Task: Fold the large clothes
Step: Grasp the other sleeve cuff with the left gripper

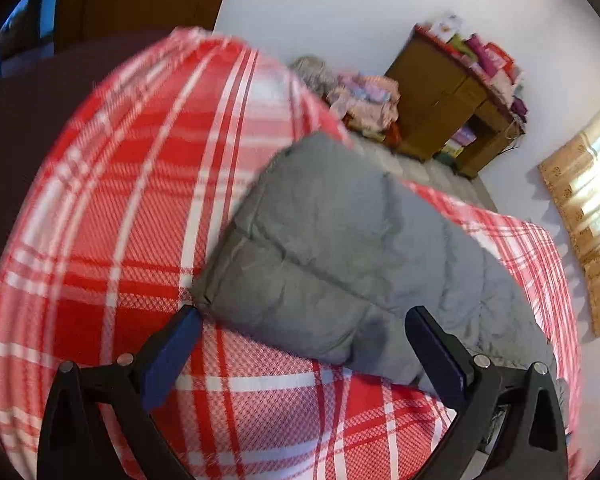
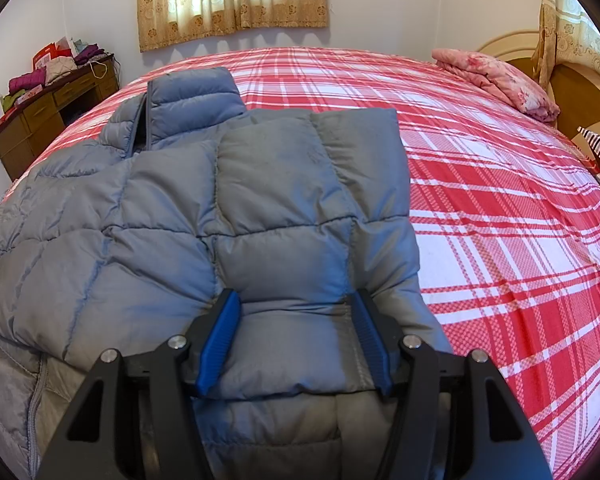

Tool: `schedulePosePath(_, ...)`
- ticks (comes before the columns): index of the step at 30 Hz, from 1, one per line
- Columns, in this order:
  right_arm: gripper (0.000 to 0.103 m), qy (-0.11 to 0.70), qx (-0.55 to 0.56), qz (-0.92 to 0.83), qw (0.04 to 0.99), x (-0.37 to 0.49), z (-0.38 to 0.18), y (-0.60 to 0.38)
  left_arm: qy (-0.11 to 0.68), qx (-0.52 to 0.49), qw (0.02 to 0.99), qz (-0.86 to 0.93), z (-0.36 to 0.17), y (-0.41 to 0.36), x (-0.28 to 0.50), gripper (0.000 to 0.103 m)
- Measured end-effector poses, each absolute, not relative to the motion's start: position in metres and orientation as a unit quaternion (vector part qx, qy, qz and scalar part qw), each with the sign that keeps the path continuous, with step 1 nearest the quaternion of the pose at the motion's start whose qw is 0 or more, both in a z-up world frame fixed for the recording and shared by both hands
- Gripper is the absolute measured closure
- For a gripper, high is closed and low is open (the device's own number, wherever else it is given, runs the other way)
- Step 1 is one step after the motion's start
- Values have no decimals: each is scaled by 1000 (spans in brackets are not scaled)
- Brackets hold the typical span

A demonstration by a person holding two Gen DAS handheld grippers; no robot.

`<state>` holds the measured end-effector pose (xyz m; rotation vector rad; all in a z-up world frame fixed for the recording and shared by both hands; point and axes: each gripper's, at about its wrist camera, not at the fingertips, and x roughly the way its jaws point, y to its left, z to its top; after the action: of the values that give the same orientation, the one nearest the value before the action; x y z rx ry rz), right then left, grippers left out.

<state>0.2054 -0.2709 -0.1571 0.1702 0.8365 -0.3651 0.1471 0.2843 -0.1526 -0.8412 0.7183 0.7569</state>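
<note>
The right gripper [image 2: 294, 300] has its jaws spread on both sides of a puffy fold of the grey jacket [image 2: 204, 208]; they seem to touch it, but a firm pinch is not visible. The jacket lies on the bed [image 2: 500, 184], its long axis running away from these jaws to the collar [image 2: 192, 96] at the far left. The left gripper [image 1: 304, 320] is spread and empty, just near the jacket's edge, so the right one is closer. No readable writing is visible.
</note>
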Motion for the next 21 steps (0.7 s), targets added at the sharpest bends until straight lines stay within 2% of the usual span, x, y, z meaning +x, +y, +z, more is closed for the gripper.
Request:
schedulePosePath(3, 42, 403, 82, -176, 894, 205, -157, -271, 327, -380, 793, 346, -150, 279, 148, 2)
schedulePosePath(6, 42, 403, 82, -176, 894, 205, -157, -271, 319, -363, 796, 365, -148, 276, 146, 29)
schedulePosePath(8, 42, 404, 81, -176, 894, 205, -157, -271, 317, -353, 801, 366, -148, 280, 147, 40)
schedulePosePath(10, 42, 403, 82, -176, 894, 205, -157, -271, 311, -345, 811, 356, -144, 284, 147, 63)
schedulePosePath(12, 42, 403, 82, -177, 894, 205, -157, -271, 304, -356, 823, 323, -142, 294, 153, 79)
schedulePosePath(16, 42, 403, 82, -176, 894, 205, -157, -271, 282, -319, 850, 312, -116, 286, 164, 85)
schedulePosePath(21, 42, 403, 82, -177, 894, 205, -157, -271, 245, -259, 897, 262, -67, 251, 191, 86)
